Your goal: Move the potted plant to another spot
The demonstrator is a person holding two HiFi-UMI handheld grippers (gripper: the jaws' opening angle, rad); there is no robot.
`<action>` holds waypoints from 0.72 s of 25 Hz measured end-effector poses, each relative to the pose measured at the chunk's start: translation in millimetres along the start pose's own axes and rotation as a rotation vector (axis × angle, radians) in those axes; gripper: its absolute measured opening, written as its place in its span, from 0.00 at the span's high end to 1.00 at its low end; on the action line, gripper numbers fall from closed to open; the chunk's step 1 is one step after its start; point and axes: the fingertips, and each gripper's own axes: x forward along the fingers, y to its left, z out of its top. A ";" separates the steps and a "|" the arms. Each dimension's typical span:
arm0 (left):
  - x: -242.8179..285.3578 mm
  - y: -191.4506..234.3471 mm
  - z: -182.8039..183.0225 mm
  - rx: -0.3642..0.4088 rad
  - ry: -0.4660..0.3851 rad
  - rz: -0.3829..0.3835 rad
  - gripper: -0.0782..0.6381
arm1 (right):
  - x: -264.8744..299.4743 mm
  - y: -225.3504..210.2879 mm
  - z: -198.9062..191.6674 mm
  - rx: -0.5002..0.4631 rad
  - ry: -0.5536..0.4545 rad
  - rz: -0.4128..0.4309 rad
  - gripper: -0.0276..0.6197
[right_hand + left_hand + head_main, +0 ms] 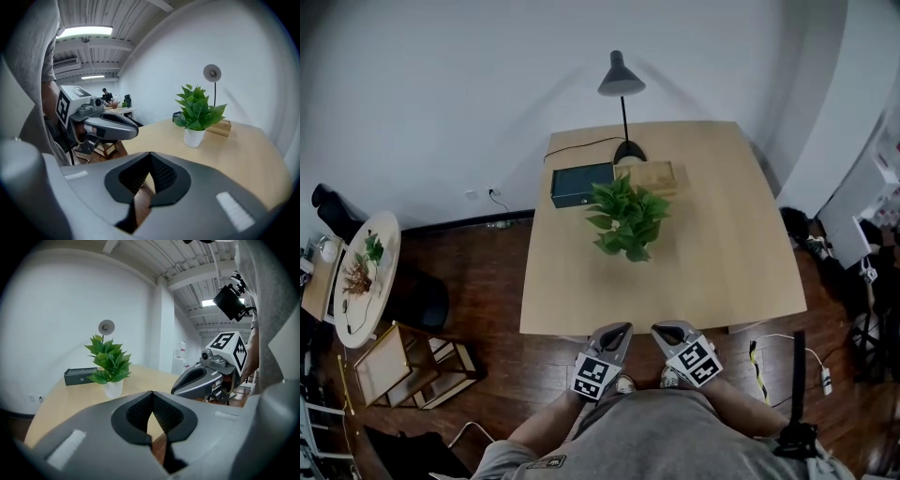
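A green potted plant in a small white pot stands near the middle of the light wooden table, a little toward its far side. It also shows in the right gripper view as the plant. Both grippers hover side by side at the table's near edge, well short of the plant. My left gripper is shut and empty. My right gripper is shut and empty too. Each gripper sees the other beside it: the right gripper and the left gripper.
Behind the plant lie a dark box, a wooden block and a black desk lamp. A round side table and a wooden rack stand on the floor at the left. Cables and gear lie at the right.
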 end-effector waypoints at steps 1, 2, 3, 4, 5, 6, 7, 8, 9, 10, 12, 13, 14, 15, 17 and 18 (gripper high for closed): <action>0.7 1.8 0.8 0.002 0.000 0.002 0.89 | 0.5 -0.8 1.8 -0.002 -0.002 -0.001 0.95; 1.3 3.2 0.9 0.003 0.000 0.004 0.89 | 1.2 -1.5 2.9 -0.005 -0.005 -0.001 0.95; 1.9 4.1 0.4 0.003 0.001 0.004 0.89 | 2.0 -2.5 2.5 -0.007 -0.007 -0.004 0.95; 2.4 4.6 -0.1 0.004 0.002 0.004 0.89 | 2.5 -3.5 1.5 -0.010 -0.008 -0.007 0.95; 2.9 4.8 -0.3 0.004 0.002 0.004 0.89 | 2.1 -3.8 1.3 -0.010 -0.007 -0.008 0.95; 3.1 4.9 -0.3 0.004 0.002 0.004 0.89 | 1.1 -3.6 2.1 -0.009 -0.004 -0.008 0.95; 3.3 5.0 0.0 0.004 0.002 0.003 0.89 | 0.2 -3.4 2.9 -0.008 -0.003 -0.007 0.95; 3.6 5.2 0.2 0.003 0.001 0.003 0.89 | -0.4 -3.9 3.4 -0.008 -0.004 -0.008 0.95; 4.0 5.5 0.3 0.003 0.001 0.002 0.89 | -0.7 -4.5 4.0 -0.008 -0.006 -0.010 0.95; 4.3 5.7 0.2 0.004 0.001 0.001 0.89 | -0.8 -4.8 4.8 -0.010 -0.009 -0.011 0.95; 3.9 5.9 -0.5 0.005 0.003 -0.001 0.89 | -0.9 -4.0 5.9 -0.015 -0.011 -0.011 0.95; 3.2 5.8 -0.7 0.006 0.004 -0.002 0.89 | -1.1 -3.1 6.2 -0.018 -0.009 -0.010 0.95; 2.5 5.6 -0.8 0.006 0.004 -0.003 0.89 | -1.4 -2.1 6.5 -0.020 -0.008 -0.009 0.95; 2.0 5.5 -0.8 0.007 0.004 -0.004 0.89 | -1.6 -1.2 6.7 -0.022 -0.007 -0.008 0.95; 1.5 5.5 -1.0 0.008 0.004 -0.004 0.89 | -1.9 -0.2 6.9 -0.026 -0.005 -0.006 0.95; 1.5 5.7 -1.1 0.007 0.004 -0.004 0.89 | -2.0 -0.1 6.9 -0.029 -0.003 -0.005 0.95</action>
